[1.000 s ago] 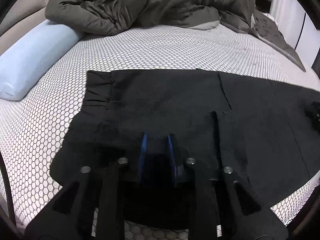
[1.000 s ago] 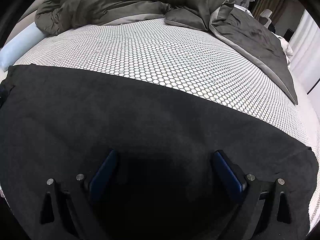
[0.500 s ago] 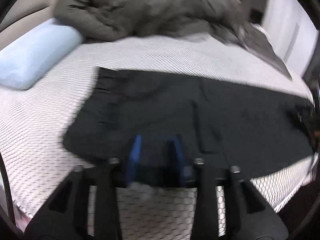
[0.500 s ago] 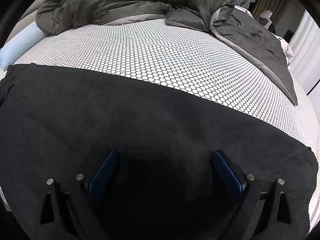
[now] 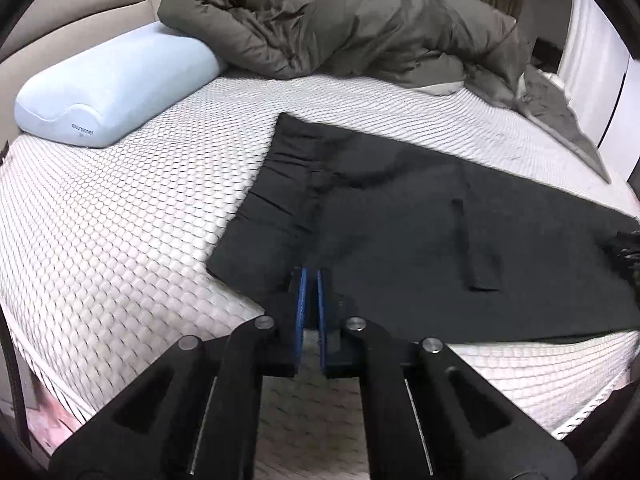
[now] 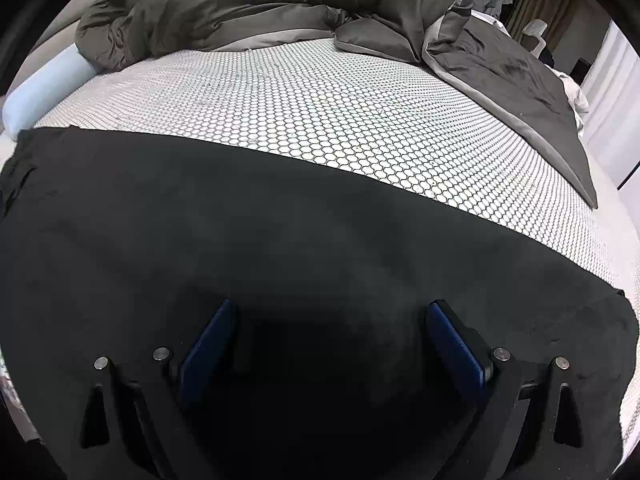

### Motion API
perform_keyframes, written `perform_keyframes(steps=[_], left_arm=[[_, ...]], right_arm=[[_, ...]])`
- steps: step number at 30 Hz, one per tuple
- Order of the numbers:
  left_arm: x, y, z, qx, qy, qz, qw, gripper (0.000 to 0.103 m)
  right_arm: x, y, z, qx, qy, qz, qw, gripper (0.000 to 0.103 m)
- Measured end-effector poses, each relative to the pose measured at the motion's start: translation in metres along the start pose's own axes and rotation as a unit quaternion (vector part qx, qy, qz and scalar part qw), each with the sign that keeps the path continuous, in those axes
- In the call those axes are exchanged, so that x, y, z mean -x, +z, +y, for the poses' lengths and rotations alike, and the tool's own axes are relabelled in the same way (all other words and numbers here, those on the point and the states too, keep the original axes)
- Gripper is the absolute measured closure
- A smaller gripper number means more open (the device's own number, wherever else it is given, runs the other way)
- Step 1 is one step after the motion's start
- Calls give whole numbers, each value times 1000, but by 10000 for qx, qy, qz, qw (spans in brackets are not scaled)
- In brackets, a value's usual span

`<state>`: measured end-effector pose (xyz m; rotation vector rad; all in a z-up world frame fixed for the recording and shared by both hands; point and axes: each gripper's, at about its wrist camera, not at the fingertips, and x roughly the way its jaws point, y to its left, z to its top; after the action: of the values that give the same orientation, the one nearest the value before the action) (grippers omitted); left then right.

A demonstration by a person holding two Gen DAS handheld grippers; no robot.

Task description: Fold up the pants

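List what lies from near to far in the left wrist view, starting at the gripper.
left gripper → black pants → white honeycomb mattress → crumpled dark grey duvet

The black, soft-fabric pants [image 5: 400, 236] [image 6: 280, 240] lay spread flat along the near edge of the bed, gathered elastic waistband toward the pillow end, legs stretched the other way.

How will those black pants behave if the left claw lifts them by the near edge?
The black pants will likely drape limply; they lie flat with soft gathers at the waistband. They look thin, so probably light. The textured mattress may drag on them slightly.
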<state>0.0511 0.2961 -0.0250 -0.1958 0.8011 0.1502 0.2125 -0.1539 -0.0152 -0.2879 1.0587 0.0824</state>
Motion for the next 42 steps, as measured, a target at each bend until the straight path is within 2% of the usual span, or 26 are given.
perform_keyframes(steps=[4, 6, 7, 8, 10, 12, 14, 15, 18, 20, 22, 23, 29, 30, 33, 36, 40, 42], left_arm=[[11, 0, -66, -232, -374, -5, 9990, 100], [15, -1, -103, -325, -701, -54, 9970, 82], [14, -1, -118, -354, -844, -43, 9958, 60], [12, -2, -137, -422, -986, -39, 9942, 43], [3, -6, -179, -717, -1278, -94, 9892, 35], [-20, -7, -216, -1180, -1295, 140, 9844, 35], [-30, -22, -239, -1431, -1012, 374, 9838, 35], [-33, -26, -242, -1469, -970, 359, 9837, 35], [-31, -30, -235, -1315, -1145, 286, 9843, 35], [-33, -29, -229, -1249, -1092, 314, 9857, 35], [-35, -30, -224, -1314, -980, 326, 9859, 35], [-38, -27, -221, -1335, -953, 328, 9859, 35], [-39, -20, -228, -1311, -736, 365, 9880, 35], [-38, -18, -230, -1260, -689, 356, 9890, 35], [-28, -11, -240, -1115, -668, 341, 9909, 35], [-13, 3, -262, -1138, -1066, 173, 9876, 35], [-7, 16, -317, -1420, -1361, 39, 9805, 22], [-16, 16, -354, -1662, -1520, 156, 9742, 22]], right_arm=[[20, -3, 11, 0, 466, -214, 9987, 5], [30, -8, 27, 164, 702, -324, 9969, 5], [34, -12, 38, 324, 841, -373, 9952, 5], [36, -17, 47, 470, 912, -389, 9940, 5], [40, -29, 68, 797, 901, -413, 9919, 5], [42, -41, 78, 963, 802, -385, 9914, 6], [45, -51, 69, 987, 789, -377, 9913, 6], [48, -57, 63, 965, 770, -357, 9917, 6], [61, -79, 12, 779, 407, -298, 9957, 5], [67, -101, -33, 439, 348, -199, 9982, 5], [69, -122, -73, 118, -136, -94, 9998, 5], [71, -131, -91, -64, -186, -86, 9998, 5], [97, -183, -176, -940, -944, -325, 9905, 5], [99, -186, -183, -1086, -933, -372, 9890, 5], [106, -185, -179, -1116, -974, -527, 9876, 5], [113, -177, -163, -847, -852, -711, 9902, 5], [106, -158, -138, -684, -528, -831, 9928, 5], [97, -153, -127, -461, -621, -798, 9938, 5]])
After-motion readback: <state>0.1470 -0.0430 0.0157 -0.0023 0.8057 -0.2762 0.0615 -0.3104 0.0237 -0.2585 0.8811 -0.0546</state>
